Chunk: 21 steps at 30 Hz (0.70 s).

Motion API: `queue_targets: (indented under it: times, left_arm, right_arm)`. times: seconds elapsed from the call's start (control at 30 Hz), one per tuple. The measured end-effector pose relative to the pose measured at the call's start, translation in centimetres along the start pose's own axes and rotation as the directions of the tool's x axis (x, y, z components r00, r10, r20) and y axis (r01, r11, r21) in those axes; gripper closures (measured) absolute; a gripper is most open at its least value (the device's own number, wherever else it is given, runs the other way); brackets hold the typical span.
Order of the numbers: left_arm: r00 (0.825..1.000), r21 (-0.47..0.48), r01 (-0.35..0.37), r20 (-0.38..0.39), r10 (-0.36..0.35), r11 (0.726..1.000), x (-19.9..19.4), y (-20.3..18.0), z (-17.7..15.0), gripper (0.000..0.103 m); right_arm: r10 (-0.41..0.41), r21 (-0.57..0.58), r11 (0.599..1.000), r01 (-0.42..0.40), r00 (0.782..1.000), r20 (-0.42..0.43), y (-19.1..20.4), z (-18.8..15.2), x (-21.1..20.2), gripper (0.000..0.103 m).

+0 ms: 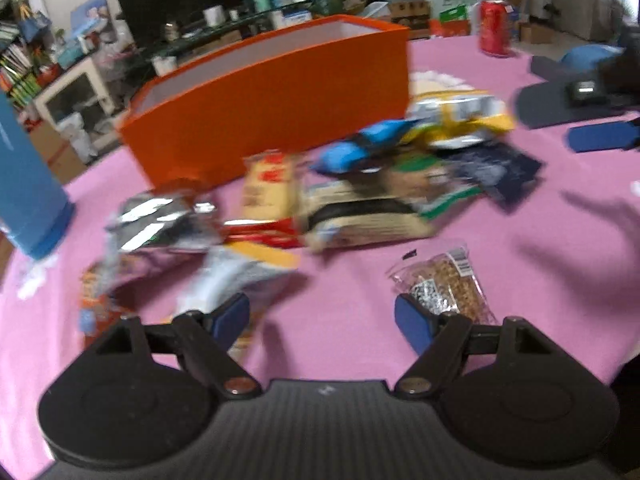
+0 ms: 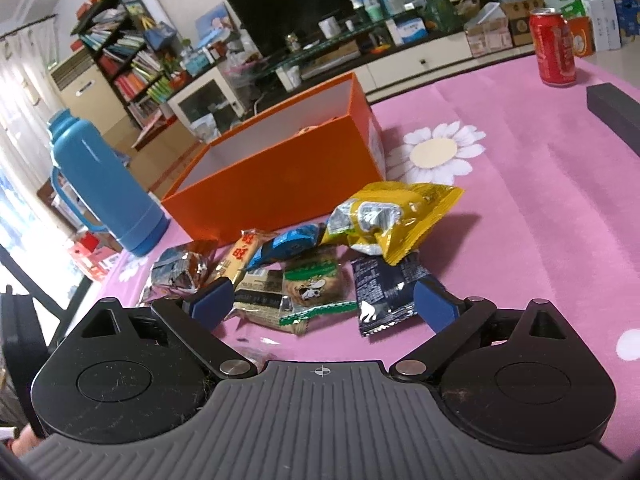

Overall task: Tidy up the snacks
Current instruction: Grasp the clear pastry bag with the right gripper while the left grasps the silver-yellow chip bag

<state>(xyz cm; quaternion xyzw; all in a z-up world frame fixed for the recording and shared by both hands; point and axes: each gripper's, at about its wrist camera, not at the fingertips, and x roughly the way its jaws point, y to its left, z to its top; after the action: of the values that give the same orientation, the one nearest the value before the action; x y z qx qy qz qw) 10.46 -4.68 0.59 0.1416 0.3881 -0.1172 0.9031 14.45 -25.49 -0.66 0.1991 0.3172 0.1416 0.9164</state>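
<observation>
An open orange box (image 1: 272, 108) (image 2: 280, 176) stands on the pink tablecloth (image 1: 340, 312), with a pile of snack packets in front of it. The pile holds a yellow bag (image 2: 396, 216) (image 1: 456, 120), a blue packet (image 2: 292, 244) (image 1: 360, 148), a green-edged packet (image 2: 312, 284) and a dark blue packet (image 2: 384, 292). A clear packet of nut bar (image 1: 448, 284) lies apart, just beyond the right pad. My left gripper (image 1: 320, 320) hovers open over bare cloth, nothing between its jaws. My right gripper (image 2: 320, 300) is open, low before the pile, touching none.
A blue thermos (image 2: 96, 184) (image 1: 28, 196) stands left of the box. A red can (image 2: 554, 52) (image 1: 494, 28) sits at the far right. A dark flat case (image 2: 616, 108) lies by the right edge. The other gripper's blue pad (image 1: 600, 136) shows at right. Shelves and a TV are behind.
</observation>
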Motion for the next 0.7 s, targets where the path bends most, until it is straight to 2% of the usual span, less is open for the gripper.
queue_targets:
  times: [0.07,0.13,0.23,0.3,0.47,0.57,0.7]
  left_arm:
    - [1.0,-0.009,0.027,-0.006,-0.027,1.0,0.0,-1.0,0.1,0.026]
    - [1.0,0.019,0.007,0.014,-0.007,1.0,-0.7,-1.0,0.1,0.025]
    - [0.997,0.054,-0.058,0.062,0.055,0.997,-2.5,1.7,0.3,0.025]
    - [0.997,0.09,-0.058,0.058,0.053,0.994,-2.6,4.3,0.4,0.024]
    - [0.997,0.178,0.072,-0.009,-0.072,0.981,0.3,8.4,0.4,0.024]
    - [0.983,0.181,0.182,-0.048,-0.176,0.967,2.2,9.2,0.8,0.024]
    - [0.981,0.144,0.195,-0.039,-0.191,0.97,3.6,9.6,1.1,0.024]
  right_arm:
    - [-0.007,0.008,1.0,0.007,1.0,0.001,-0.3,-0.1,-0.1,0.016]
    - [-0.015,0.022,1.0,0.015,1.0,-0.004,-0.7,-0.2,-0.2,0.016]
    - [-0.023,0.032,0.999,0.023,1.0,-0.012,-1.1,-0.4,-0.4,0.016]
    - [-0.024,0.037,0.999,0.025,1.0,-0.019,-1.0,-1.1,-0.8,0.016]
    - [0.018,0.022,1.0,-0.017,0.998,-0.067,0.9,-3.9,-1.3,0.016]
    - [0.009,-0.049,0.999,-0.014,0.994,-0.106,3.5,-6.0,-1.0,0.017]
    - [-0.019,-0.122,0.992,-0.004,0.983,-0.182,5.8,-7.7,0.9,0.024]
